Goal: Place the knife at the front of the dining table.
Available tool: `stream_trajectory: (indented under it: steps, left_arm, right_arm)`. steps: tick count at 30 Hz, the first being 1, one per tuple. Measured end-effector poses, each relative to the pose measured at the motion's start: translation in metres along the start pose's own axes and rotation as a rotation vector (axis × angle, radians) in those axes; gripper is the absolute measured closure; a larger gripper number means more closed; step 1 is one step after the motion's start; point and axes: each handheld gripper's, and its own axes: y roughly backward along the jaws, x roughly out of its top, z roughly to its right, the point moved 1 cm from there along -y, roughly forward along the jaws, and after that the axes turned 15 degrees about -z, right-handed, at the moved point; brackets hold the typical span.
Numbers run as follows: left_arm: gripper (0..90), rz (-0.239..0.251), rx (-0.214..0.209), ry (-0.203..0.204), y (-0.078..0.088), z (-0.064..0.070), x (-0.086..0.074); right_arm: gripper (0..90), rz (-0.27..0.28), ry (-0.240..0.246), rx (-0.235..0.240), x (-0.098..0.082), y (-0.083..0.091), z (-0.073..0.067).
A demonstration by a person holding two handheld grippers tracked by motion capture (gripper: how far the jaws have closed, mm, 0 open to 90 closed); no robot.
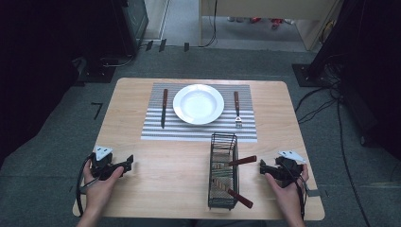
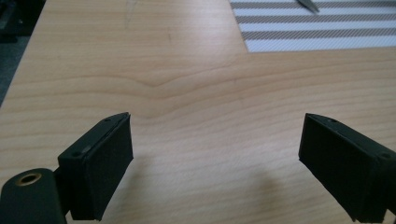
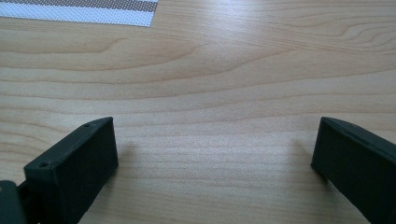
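Cutlery sat in the wire basket [image 1: 222,171], two wooden handles [image 1: 242,160] sticking out toward the right gripper [image 1: 263,166] (the nearer one, just beside it); both it and the left gripper [image 1: 128,162] rested wide open and empty on the table [image 1: 161,175]

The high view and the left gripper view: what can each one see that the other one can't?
High view alone: the white plate, fork, wire basket with two red-handled utensils, the right gripper, and both hands. Left gripper view alone: a close look at the left gripper with its black jaws wide apart, nothing between them. Both: the wooden table, the striped mat and the knife, whose tip is at the top edge.
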Motion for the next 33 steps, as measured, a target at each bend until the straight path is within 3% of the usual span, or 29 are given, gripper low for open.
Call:
stream_trajectory:
  steps: [3,8,9,11,33]
  left_arm:
    - [10.0,-0.013,0.009,0.015,-0.002,-0.005,-0.008]
    - [10.3,-0.026,0.006,0.017,-0.002,-0.002,-0.009]
    - [10.3,-0.035,0.013,0.013,-0.003,0.0,-0.009]
    - [10.3,-0.054,0.067,-0.018,-0.005,0.007,-0.009]
    - [9.6,-0.055,0.064,-0.018,-0.008,0.009,-0.005]
  right_arm:
    - [0.0,0.0,0.0,0.0,0.0,0.0,0.0]
    - [0.0,0.0,0.0,0.0,0.0,0.0,0.0]
    - [0.0,0.0,0.0,0.0,0.0,0.0,0.0]
    - [0.0,0.0,0.0,0.0,0.0,0.0,0.0]
    - [0.0,0.0,0.0,0.0,0.0,0.0,0.0]
